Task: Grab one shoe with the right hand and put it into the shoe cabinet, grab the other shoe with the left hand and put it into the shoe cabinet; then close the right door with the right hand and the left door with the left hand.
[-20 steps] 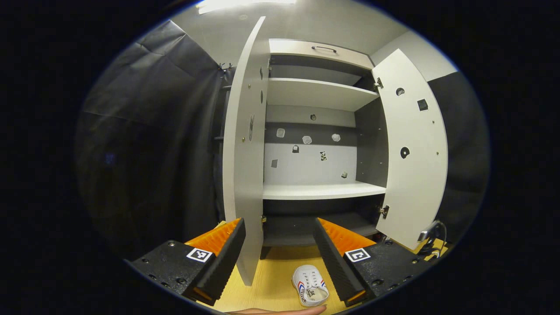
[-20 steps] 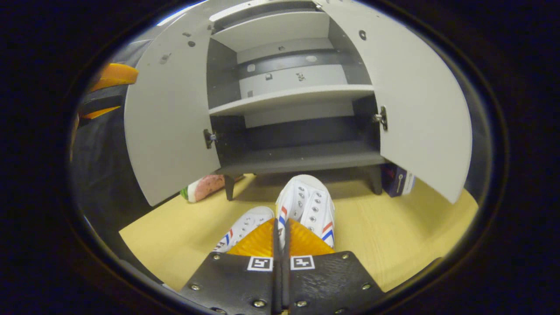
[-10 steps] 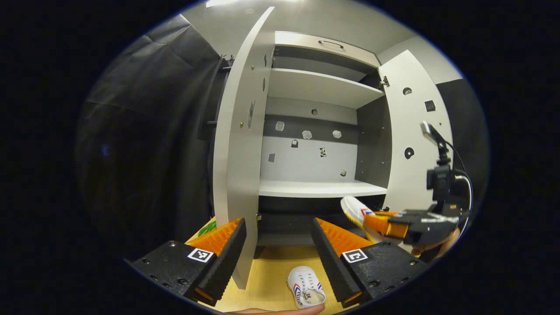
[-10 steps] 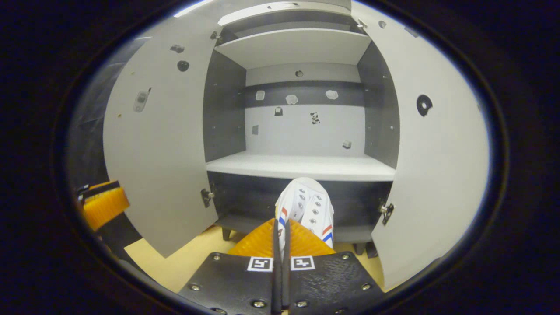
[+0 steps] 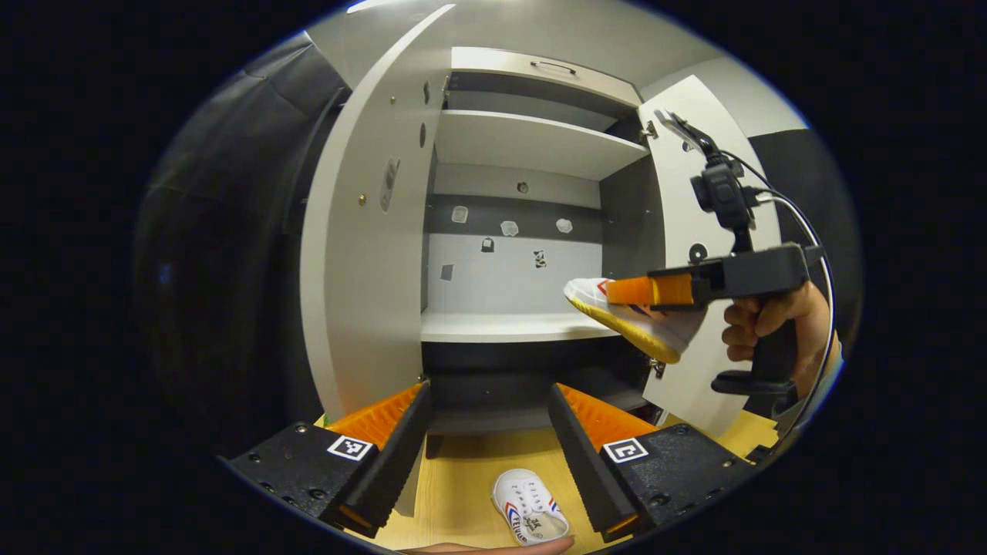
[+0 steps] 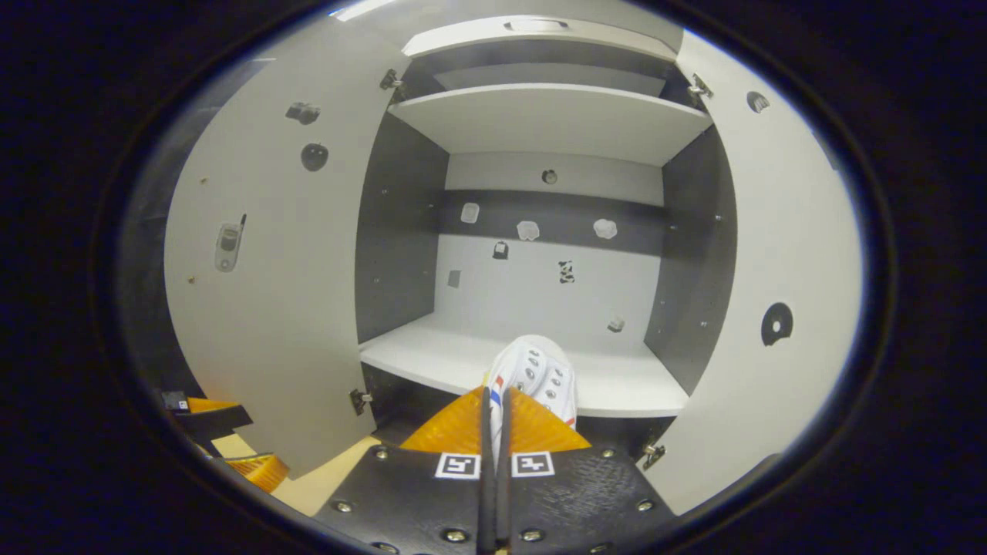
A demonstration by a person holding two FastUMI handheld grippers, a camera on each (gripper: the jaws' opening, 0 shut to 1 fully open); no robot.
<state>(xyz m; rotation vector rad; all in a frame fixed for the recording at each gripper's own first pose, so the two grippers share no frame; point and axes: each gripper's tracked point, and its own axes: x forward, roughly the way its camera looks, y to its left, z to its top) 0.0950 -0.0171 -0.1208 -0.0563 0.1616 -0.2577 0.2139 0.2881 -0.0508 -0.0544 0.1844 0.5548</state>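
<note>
The right hand-held gripper (image 6: 493, 412) pinches one shoe (image 6: 533, 374) by its edge, toe toward the middle shelf (image 6: 617, 389), probably to slide it in. The left hand-held gripper (image 5: 487, 432) waits open above the other shoe (image 5: 530, 517).

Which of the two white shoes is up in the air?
The shoe clamped in the right gripper, level with the cabinet's middle shelf. The other shoe lies on the wooden floor.
</note>
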